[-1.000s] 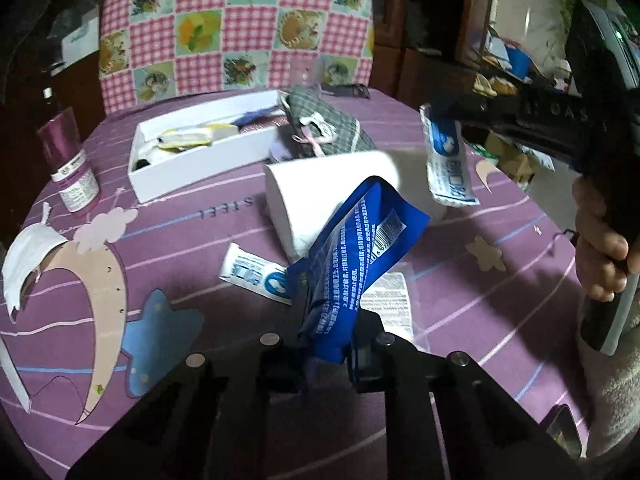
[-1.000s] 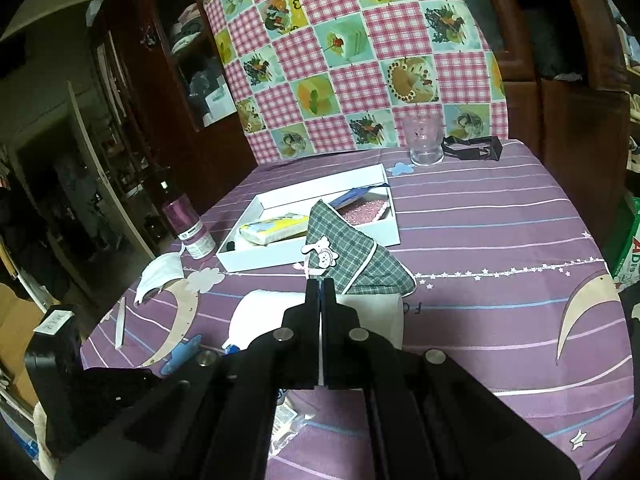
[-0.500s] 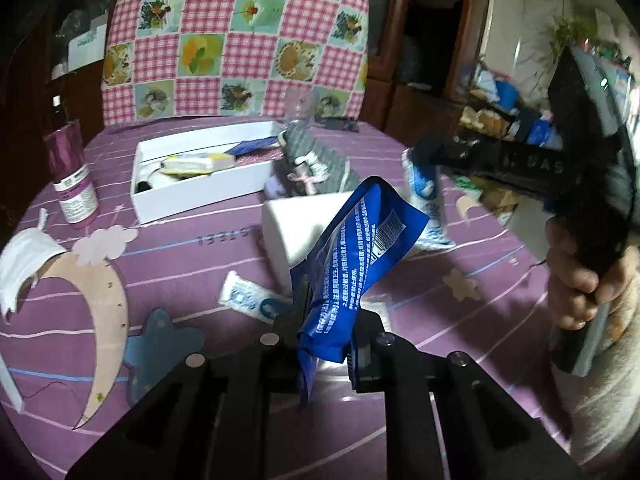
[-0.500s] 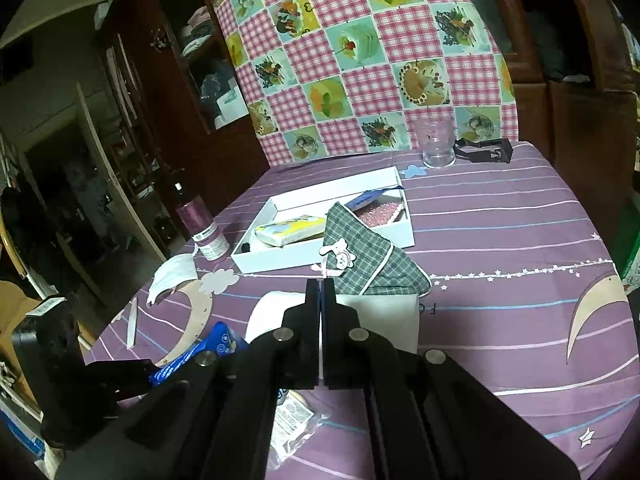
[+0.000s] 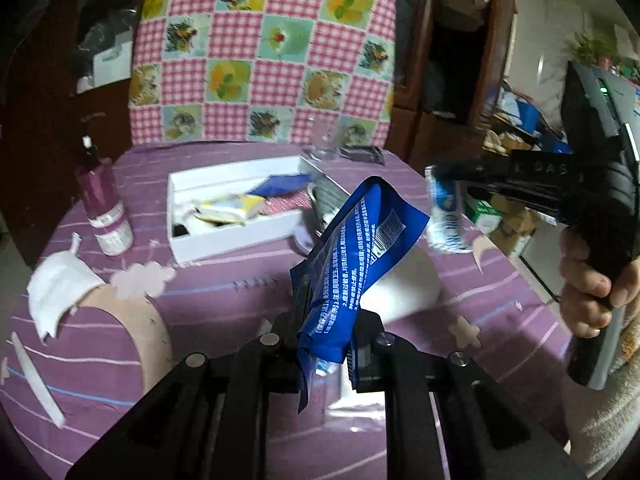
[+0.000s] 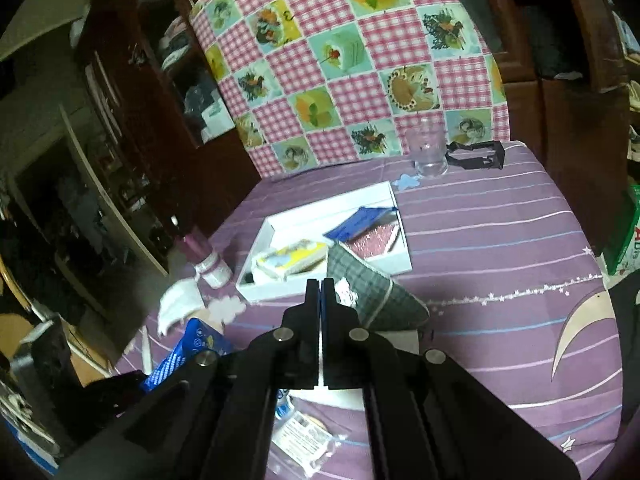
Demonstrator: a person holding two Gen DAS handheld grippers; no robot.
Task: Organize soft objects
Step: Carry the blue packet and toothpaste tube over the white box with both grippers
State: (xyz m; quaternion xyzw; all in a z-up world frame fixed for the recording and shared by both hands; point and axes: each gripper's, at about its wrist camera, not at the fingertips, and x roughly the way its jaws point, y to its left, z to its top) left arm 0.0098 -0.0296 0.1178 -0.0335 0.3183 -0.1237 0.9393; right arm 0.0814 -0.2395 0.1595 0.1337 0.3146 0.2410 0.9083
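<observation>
My left gripper [image 5: 326,334] is shut on a blue printed pouch [image 5: 356,256] and holds it upright above the purple table; the pouch also shows in the right wrist view [image 6: 188,354]. My right gripper [image 6: 321,286] is shut on a white and blue sachet [image 5: 444,212], seen hanging from its tips in the left wrist view. A white tray [image 5: 236,240] ahead holds a yellow packet [image 5: 230,208] and a blue packet [image 5: 280,184]. A grey plaid cloth pouch [image 6: 372,292] lies by the tray's near corner.
A maroon bottle [image 5: 106,208] stands left of the tray. A white cloth [image 5: 60,288] lies at the left edge. A white roll [image 5: 400,284] sits behind the blue pouch. A glass [image 6: 430,152] and black clip [image 6: 476,156] stand far back. A clear packet [image 6: 304,440] lies near me.
Both grippers have risen and moved toward the tray, each still carrying its packet. The tray now appears closer in both views.
</observation>
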